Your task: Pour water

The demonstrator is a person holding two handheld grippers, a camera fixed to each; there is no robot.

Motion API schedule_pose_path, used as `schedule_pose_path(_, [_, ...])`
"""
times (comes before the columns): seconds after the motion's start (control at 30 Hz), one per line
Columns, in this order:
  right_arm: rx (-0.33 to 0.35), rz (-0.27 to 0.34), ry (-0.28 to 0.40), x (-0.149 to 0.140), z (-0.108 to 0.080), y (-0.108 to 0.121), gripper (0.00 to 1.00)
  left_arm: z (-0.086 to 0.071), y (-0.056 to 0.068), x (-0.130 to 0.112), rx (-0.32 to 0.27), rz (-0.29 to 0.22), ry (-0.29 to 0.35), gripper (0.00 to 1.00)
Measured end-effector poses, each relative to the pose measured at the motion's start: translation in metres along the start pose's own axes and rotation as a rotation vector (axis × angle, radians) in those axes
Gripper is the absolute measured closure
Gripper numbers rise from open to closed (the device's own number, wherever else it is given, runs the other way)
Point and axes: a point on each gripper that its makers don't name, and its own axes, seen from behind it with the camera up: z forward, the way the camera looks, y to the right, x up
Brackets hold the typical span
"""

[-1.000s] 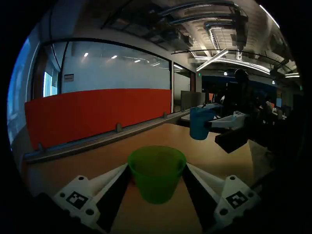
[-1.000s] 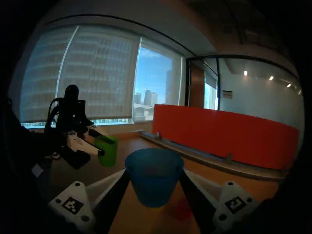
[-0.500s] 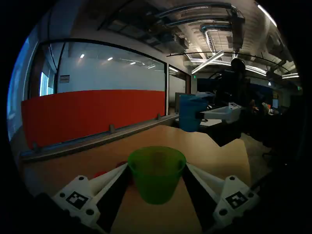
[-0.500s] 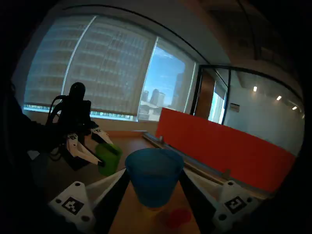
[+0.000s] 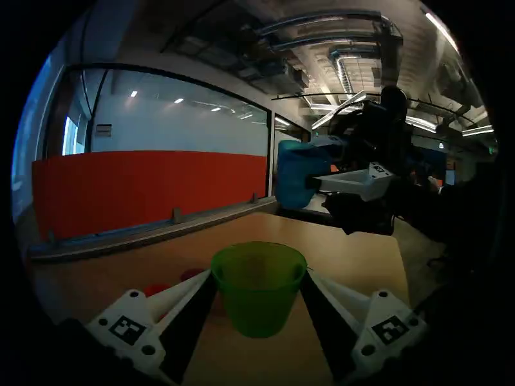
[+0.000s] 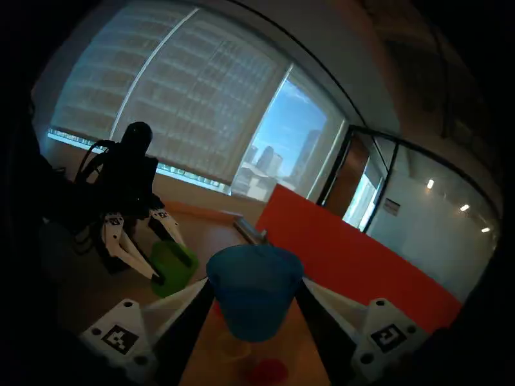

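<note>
The left gripper (image 5: 257, 278) pinches a translucent green plastic cup (image 5: 259, 302), upright over the wooden table (image 5: 351, 257). The right gripper (image 6: 255, 286) clamps a blue plastic cup (image 6: 255, 312), tilted and higher than the green one. A red partition (image 5: 148, 186) stands behind.

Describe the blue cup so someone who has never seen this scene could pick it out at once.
Start at the wooden table that runs along the orange partition. Above its far end, the right gripper holds the blue cup between its fingers. Its colour sets it apart: the green cup sits in the left gripper.
</note>
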Motion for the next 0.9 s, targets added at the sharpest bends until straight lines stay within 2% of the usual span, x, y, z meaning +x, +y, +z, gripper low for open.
schedule_pose_path(0.4, [0.009,-0.118,0.001,0.015,0.009,-0.001,0.11,0.003,0.011,-0.002,-0.025,-0.003,0.006,0.14])
schedule_pose_path(0.9, [0.001,-0.311,-0.015,0.025,0.022,-0.004,0.11,0.011,0.022,-0.009,-0.054,-0.012,0.002,0.14])
